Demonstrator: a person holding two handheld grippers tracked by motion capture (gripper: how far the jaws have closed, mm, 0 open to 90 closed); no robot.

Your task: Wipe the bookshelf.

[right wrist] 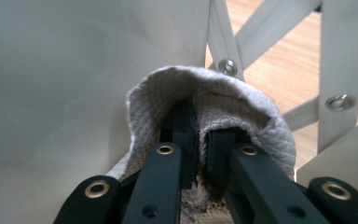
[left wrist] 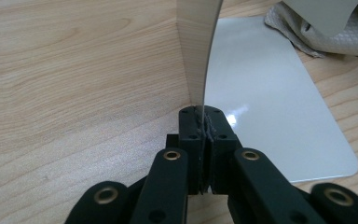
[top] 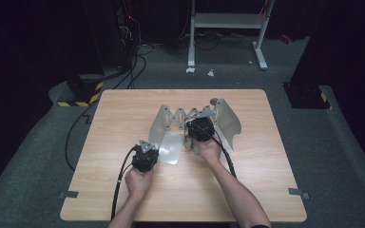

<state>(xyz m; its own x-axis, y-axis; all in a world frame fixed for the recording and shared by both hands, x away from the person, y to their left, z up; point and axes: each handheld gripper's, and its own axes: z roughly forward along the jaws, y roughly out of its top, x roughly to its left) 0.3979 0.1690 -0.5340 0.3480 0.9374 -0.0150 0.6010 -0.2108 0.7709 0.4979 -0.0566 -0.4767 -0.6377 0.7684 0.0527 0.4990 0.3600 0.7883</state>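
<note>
At mid-counter (top: 123, 199) the folding metal rack (top: 228, 118) is standing, panels running left to right. The left claw (left wrist: 204, 122) is pinching its near-left panel (left wrist: 196, 51) shut-tight; the right claw (right wrist: 200, 140), clamping a grey cloth (right wrist: 261, 126), is pressing against the panel directly ahead.

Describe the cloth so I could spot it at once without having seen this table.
On the wooden table, find the folding metal rack with crossed slats at the middle. The cloth sits between its side plates, pinched in the right claw. It is the one soft, pale grey, waffle-textured piece among shiny metal.
</note>
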